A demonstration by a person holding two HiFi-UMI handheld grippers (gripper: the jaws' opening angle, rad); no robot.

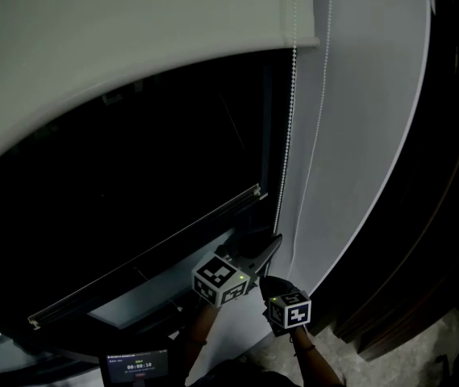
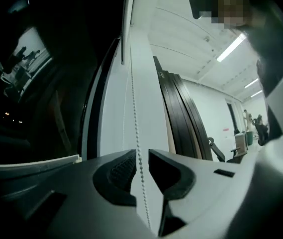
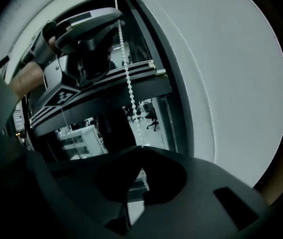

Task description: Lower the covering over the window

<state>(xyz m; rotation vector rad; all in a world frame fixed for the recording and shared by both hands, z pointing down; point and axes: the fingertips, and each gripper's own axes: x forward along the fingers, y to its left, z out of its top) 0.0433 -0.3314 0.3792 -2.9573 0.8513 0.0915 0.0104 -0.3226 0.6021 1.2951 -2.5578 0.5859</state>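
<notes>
Roller blind (image 1: 132,39) covers only the top of the dark window (image 1: 132,192), its lower edge high above the sill. A bead chain (image 2: 135,113) hangs down the white wall (image 1: 358,135) just right of the window frame. The left claw (image 2: 141,156) is slightly parted, and the chain runs through the narrow gap without being pinched. Just below it, the right claw (image 3: 140,156) is closed, with its tips together on the same chain.
</notes>
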